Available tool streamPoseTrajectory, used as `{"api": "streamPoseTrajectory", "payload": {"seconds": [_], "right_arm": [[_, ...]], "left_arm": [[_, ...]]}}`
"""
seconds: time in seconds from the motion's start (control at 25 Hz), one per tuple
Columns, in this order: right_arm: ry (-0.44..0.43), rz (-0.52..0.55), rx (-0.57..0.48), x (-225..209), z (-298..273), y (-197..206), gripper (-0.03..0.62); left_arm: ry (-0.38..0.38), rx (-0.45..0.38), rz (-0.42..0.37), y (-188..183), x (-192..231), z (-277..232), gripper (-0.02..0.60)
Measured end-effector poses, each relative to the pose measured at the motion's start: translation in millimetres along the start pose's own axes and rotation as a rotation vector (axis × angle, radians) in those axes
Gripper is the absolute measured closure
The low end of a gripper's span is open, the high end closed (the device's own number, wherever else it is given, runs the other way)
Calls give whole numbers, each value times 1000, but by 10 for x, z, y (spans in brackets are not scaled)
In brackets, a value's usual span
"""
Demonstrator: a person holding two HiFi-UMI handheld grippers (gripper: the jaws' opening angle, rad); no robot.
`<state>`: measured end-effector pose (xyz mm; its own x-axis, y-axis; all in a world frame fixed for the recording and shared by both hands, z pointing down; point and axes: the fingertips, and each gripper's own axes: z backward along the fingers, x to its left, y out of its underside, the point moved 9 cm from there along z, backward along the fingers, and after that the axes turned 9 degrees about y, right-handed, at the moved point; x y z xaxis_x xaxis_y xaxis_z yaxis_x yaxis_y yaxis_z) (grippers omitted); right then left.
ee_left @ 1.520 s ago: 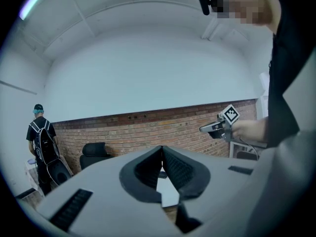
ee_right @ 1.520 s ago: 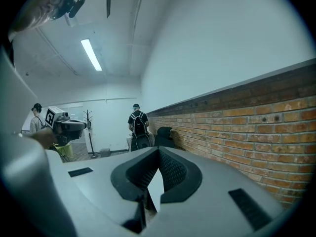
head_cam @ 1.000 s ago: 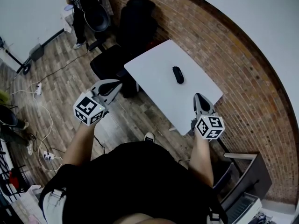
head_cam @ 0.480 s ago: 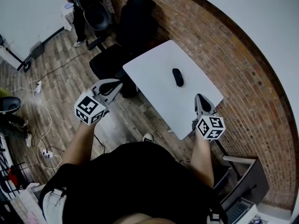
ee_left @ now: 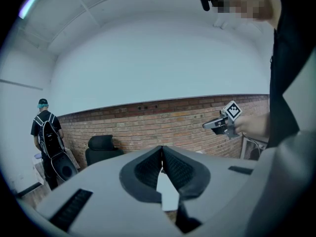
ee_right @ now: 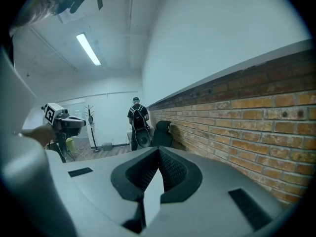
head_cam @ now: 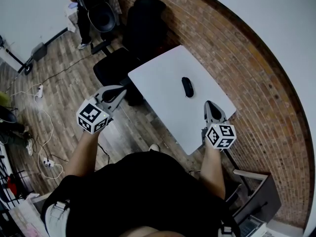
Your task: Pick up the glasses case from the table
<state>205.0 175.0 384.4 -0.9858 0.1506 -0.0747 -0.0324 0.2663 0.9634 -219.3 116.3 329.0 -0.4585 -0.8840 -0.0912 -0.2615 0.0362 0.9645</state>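
Black glasses case (head_cam: 187, 87) shows only in the head view.

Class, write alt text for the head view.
A small black oval glasses case lies on a white rectangular table beside a brick wall; the person's shut left tool and right tool are held short of it.

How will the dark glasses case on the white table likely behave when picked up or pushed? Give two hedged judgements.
The glasses case looks small and rounded, so it is probably light and rigid. Lying flat on the smooth white table, it would likely slide or spin rather than tip.
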Motion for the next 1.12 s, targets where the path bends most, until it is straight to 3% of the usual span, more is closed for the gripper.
{"api": "streamPoseTrajectory", "payload": {"seconds": [0.4,1.12], "right_arm": [[-25,3,16,-245,-356,-67,579],[-68,26,11,-517,-603,-198,579]], "left_arm": [[-55,3,18,-23,222,-242,569],[-80,-13,20,-118,252,-516,569]]}}
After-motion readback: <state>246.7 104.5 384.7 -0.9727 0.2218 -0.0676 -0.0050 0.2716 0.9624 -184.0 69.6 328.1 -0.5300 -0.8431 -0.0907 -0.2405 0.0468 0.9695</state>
